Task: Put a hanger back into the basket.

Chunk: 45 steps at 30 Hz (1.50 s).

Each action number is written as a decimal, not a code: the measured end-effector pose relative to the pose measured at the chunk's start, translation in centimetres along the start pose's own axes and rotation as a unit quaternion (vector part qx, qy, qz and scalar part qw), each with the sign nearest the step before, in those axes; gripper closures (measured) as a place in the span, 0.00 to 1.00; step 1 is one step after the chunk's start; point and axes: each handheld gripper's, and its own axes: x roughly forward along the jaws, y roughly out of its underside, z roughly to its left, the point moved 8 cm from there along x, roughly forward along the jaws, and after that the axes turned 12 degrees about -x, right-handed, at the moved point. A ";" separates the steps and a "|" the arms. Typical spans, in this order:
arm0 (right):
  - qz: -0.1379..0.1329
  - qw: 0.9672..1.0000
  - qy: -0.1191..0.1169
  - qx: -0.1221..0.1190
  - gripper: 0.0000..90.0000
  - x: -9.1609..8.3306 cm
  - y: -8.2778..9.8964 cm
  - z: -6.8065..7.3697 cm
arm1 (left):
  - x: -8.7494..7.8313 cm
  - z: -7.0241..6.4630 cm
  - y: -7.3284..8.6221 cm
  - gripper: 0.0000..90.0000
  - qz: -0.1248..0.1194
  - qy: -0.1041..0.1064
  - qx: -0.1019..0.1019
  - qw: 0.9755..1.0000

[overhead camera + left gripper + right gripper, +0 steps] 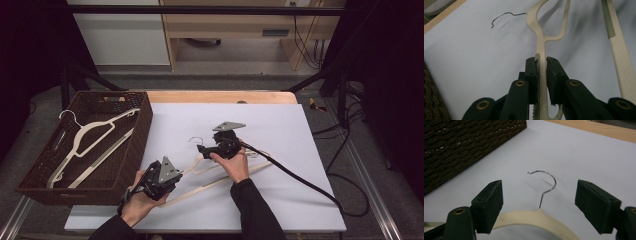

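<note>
A cream plastic hanger [193,168] with a wire hook [196,140] lies on the white board [280,125]. My left gripper [175,176] is shut on one arm of that hanger [541,50], its pads pressing both sides of the thin bar. My right gripper [203,148] stands open over the hanger's neck. In the right gripper view the hook [547,182] rises between the wide-apart jaws of the right gripper [539,186]. The hanger's curved top [531,218] lies just below them, and the pads touch nothing.
A dark woven basket [145,117] stands at the left of the board, with another cream hanger [90,137] inside. Its wall [461,145] is close beyond the hook. A black cable [300,180] trails right from the right gripper. A wooden table edge [220,96] lies behind.
</note>
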 end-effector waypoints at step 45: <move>0.079 0.996 0.006 0.038 0.98 2.7 3.4 0.4 | 1.0 -1.8 2.0 0.88 0.016 0.025 -0.007 1.000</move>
